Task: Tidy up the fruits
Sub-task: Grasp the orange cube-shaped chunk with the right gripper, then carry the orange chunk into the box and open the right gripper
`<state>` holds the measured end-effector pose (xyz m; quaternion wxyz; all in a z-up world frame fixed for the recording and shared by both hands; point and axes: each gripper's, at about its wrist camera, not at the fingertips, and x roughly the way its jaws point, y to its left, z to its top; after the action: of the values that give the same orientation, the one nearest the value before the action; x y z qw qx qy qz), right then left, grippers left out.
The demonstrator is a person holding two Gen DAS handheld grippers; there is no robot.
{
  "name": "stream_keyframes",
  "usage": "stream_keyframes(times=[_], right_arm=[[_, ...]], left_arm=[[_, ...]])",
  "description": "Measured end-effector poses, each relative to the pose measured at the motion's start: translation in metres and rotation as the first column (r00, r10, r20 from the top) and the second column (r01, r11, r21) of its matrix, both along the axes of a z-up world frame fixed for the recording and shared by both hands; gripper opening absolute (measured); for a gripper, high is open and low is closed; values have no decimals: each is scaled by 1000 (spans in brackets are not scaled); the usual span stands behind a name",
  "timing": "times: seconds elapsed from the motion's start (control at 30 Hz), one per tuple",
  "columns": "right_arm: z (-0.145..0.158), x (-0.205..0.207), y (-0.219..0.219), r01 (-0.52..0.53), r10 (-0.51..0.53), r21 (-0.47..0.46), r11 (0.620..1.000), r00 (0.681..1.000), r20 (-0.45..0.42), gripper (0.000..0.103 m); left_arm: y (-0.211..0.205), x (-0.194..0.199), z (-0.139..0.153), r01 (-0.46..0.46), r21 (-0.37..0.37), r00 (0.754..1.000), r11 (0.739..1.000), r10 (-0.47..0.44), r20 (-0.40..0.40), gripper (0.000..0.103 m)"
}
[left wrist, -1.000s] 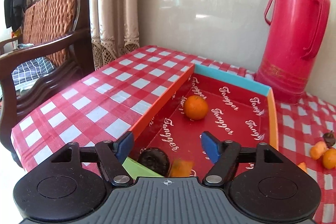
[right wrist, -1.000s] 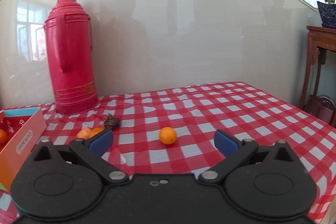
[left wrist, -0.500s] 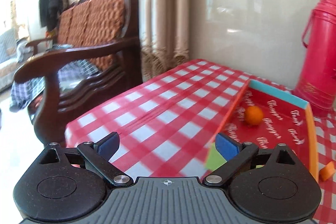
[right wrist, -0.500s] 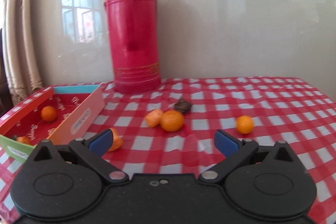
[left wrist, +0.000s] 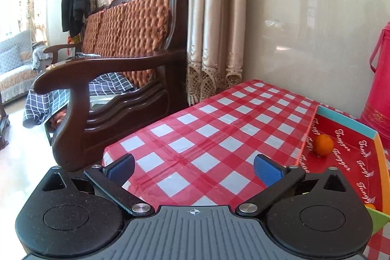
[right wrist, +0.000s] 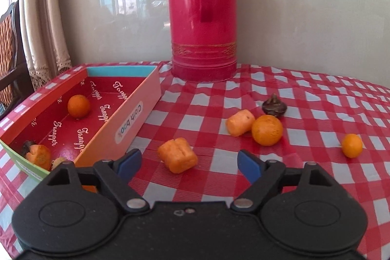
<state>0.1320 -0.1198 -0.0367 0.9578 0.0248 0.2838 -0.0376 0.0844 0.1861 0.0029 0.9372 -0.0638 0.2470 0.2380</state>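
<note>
My right gripper (right wrist: 189, 165) hovers over an orange fruit chunk (right wrist: 177, 154) on the checked cloth; its jaws are closing, the chunk sits between them and the pads stand apart from it. Further right lie another chunk (right wrist: 240, 122), a mandarin (right wrist: 267, 130), a dark brown fruit (right wrist: 274, 107) and a small orange (right wrist: 351, 145). The red box (right wrist: 136, 111) at left holds an orange (right wrist: 78, 106), a chunk (right wrist: 39, 155) and dark pieces. My left gripper (left wrist: 193, 166) is open and empty over bare cloth, left of the box (left wrist: 346, 155) with its orange (left wrist: 323, 145).
A tall red thermos (right wrist: 203, 14) stands at the back by the wall, also the thermos (left wrist: 380, 87) at the left wrist view's right edge. A wooden sofa (left wrist: 117, 79) and curtains (left wrist: 214, 23) lie past the table's left edge (left wrist: 146, 130).
The left gripper opened, left a dark fruit and a chunk in the box, and swung left onto bare cloth. The right gripper swung left to the nearest chunk, its jaws narrowing.
</note>
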Motion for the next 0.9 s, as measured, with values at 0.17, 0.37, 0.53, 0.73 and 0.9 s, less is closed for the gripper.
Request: stream_keyframes(times=[0.17,0.37,0.53,0.73,0.9], right_arm=[[-8,25,10,-26,23,-37,999,998,-59,62],[-16,30,5,-31,31,3,1000,996,-81,32],[-10,22,4,-21,21,11,1000,999,-30,32],[19,6,19,-105,101,24,994,988,115,32],[28,1,50,-244,239,14,970,959,151,32]], left_arm=[[15,-1,-3,-34,-34,999,999,34,-4,103],[16,1,-6,-36,-27,999,999,36,-13,103],[18,0,-5,-47,-28,999,999,47,-5,103],[29,-6,-6,-106,-36,994,994,106,-6,103],[49,-11,-9,-170,-68,985,983,170,-11,103]])
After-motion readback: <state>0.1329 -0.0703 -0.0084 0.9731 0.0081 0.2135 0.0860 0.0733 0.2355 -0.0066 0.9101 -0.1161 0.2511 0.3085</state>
